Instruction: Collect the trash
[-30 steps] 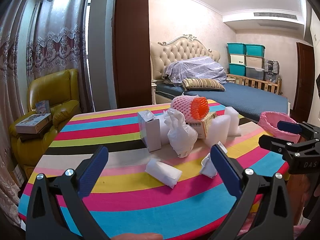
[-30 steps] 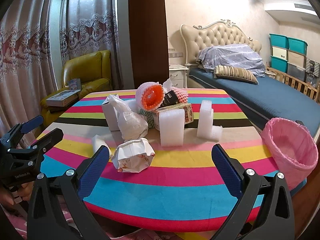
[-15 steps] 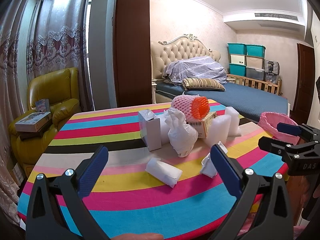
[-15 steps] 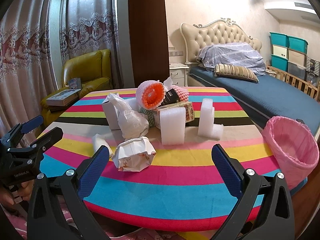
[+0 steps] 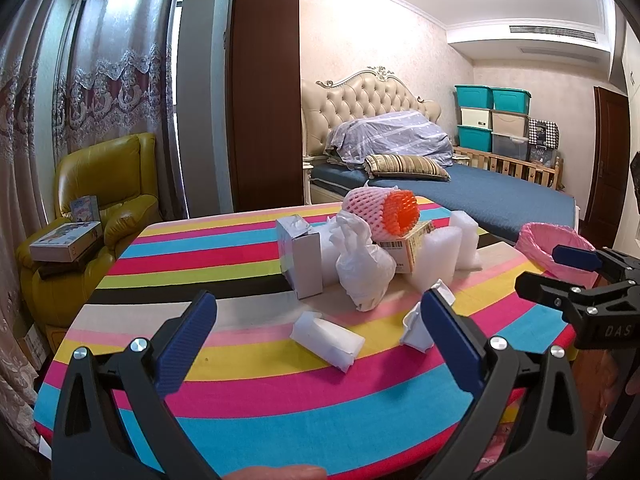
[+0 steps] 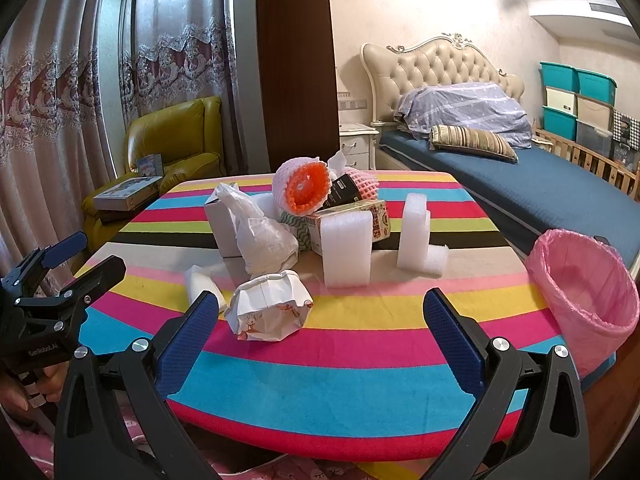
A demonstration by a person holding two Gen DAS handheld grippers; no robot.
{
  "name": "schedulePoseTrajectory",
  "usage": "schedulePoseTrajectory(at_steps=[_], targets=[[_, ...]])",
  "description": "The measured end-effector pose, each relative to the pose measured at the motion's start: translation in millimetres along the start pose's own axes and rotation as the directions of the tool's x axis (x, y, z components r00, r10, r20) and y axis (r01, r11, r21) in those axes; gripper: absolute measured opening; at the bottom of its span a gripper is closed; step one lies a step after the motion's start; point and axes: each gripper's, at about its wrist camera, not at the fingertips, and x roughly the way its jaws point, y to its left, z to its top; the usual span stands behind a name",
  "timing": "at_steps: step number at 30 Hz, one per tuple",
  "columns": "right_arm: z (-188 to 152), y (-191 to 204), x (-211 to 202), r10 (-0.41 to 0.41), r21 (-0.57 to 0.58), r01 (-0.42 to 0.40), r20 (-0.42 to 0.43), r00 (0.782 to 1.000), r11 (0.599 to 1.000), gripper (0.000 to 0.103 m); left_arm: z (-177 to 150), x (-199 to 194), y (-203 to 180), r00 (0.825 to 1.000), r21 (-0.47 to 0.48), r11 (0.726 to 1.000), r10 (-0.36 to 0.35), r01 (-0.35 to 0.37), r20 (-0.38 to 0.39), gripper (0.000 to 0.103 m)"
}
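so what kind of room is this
Most likely a bedroom at home: a bed with a tufted headboard, lace curtains and stacked storage bins, with a striped table of trash in front.

Sitting on one striped table (image 6: 360, 344) are three white foam blocks (image 6: 347, 248), two cardboard boxes (image 6: 352, 220), two foam fruit nets (image 6: 302, 184), one plastic bag (image 6: 260, 236), one crumpled paper wrapper (image 6: 268, 312), beside one pink-lined bin (image 6: 588, 300).
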Motion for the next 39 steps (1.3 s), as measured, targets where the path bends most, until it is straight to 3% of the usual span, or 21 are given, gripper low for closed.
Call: schedulePoseTrajectory(at_steps=[28,39], targets=[[-4,2,3,0.001,0.002,-0.001,-0.012,1.000,1.000,0.096,-1,1,2,1.000,-0.011,1.000,0.000,0.000,-0.007,0.099],[-13,12,32,0.018,-0.006,-0.019,-0.070,0.997,1.000,0.096,-6,13,23,0.999,-0.042,0.999,0.022,-0.024,-0.043,0.099]])
